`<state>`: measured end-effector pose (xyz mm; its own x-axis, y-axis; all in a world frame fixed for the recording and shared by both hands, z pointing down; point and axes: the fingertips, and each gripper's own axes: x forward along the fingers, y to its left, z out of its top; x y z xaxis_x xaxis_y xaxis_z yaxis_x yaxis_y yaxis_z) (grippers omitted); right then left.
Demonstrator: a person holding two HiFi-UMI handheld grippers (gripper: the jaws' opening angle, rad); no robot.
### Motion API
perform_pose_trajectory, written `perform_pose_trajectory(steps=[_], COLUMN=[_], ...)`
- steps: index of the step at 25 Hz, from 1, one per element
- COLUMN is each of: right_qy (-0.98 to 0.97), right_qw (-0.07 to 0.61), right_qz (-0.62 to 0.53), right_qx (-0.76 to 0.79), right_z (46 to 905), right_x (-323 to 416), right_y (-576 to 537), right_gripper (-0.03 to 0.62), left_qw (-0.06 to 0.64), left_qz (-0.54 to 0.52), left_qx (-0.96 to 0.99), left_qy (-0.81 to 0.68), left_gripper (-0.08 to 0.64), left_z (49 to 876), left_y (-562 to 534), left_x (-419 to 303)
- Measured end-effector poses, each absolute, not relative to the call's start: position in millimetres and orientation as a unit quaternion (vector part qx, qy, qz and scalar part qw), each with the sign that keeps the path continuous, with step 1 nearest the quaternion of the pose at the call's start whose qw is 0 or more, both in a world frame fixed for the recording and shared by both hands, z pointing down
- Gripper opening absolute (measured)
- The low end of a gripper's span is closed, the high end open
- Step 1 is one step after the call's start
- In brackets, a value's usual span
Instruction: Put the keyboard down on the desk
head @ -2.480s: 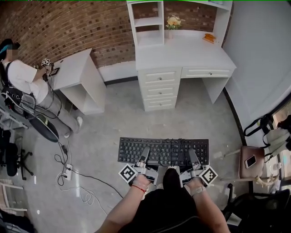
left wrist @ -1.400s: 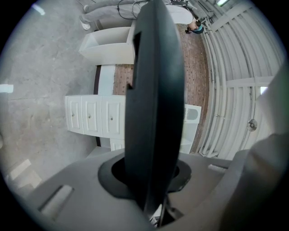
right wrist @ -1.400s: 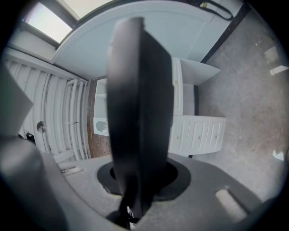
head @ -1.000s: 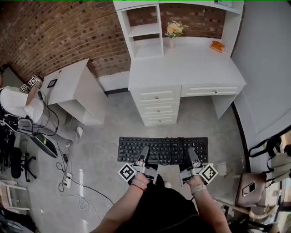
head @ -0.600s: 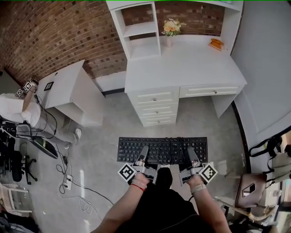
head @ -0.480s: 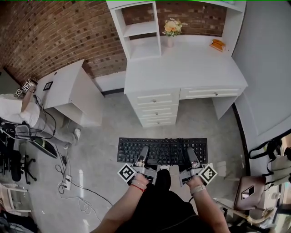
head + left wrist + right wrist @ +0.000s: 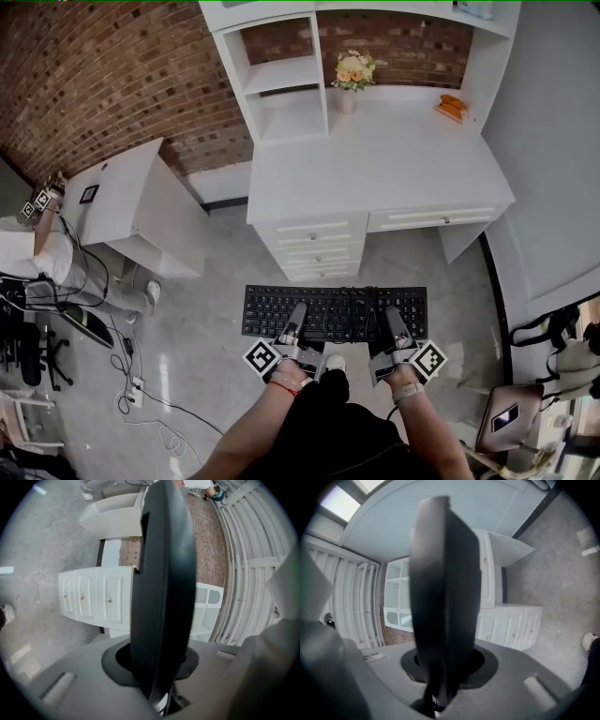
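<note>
A black keyboard [image 7: 335,312] is carried level above the grey floor, just in front of the white desk [image 7: 375,169] and its drawers [image 7: 319,251]. My left gripper [image 7: 293,325] is shut on the keyboard's near edge left of the middle. The right gripper [image 7: 394,325] is shut on the same edge further right. In the left gripper view the keyboard [image 7: 164,573] shows edge-on as a dark slab between the jaws of my left gripper [image 7: 159,679]. The right gripper view shows the keyboard [image 7: 445,573] likewise, clamped in my right gripper [image 7: 440,679].
On the desk stand a vase of flowers [image 7: 349,75] at the back and an orange object [image 7: 452,105] at the right; its hutch shelves [image 7: 281,84] rise behind. A small white side table [image 7: 122,202], a seated person [image 7: 37,262] and floor cables [image 7: 141,394] are left. A stool [image 7: 506,412] stands right.
The desk has come nearer and now fills more of the head view, as I walk toward it with the keyboard. Both grips on the keyboard look the same.
</note>
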<state>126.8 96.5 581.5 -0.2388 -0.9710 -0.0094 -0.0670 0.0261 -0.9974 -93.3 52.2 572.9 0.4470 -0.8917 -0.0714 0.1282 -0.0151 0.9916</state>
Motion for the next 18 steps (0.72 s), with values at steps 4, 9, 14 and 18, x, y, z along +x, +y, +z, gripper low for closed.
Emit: perform_pose_trajectory(steps=[4, 9, 14, 18], right_qy=[0.577, 0.574, 0.566, 0.562], right_qw=[0.425, 0.421, 0.429, 0.424], right_qz=[-0.532, -0.527, -0.526, -0.529], right_qx=[-0.45, -0.464, -0.467, -0.473], right_z=[579.5, 584.0, 584.5, 588.5], right_x=[128.9, 137.7, 143.0, 147.1], right_y=[63.8, 32.8, 11.8, 4.6], right_gripper=[0.074, 0.074, 0.074, 0.074], left_qw=[0.624, 0.63, 0.636, 0.64], left_qz=[-0.408, -0.404, -0.398, -0.396], left_qx=[0.582, 0.584, 0.583, 0.581], left_qy=[-0.325, -0.315, -0.312, -0.309], left_gripper=[0.078, 0.078, 0.078, 0.078], left_z=[573.2, 574.9, 579.8, 581.1], left_y=[18.2, -18.6, -42.8, -52.7], left_x=[-89.5, -81.0, -72.8, -69.8])
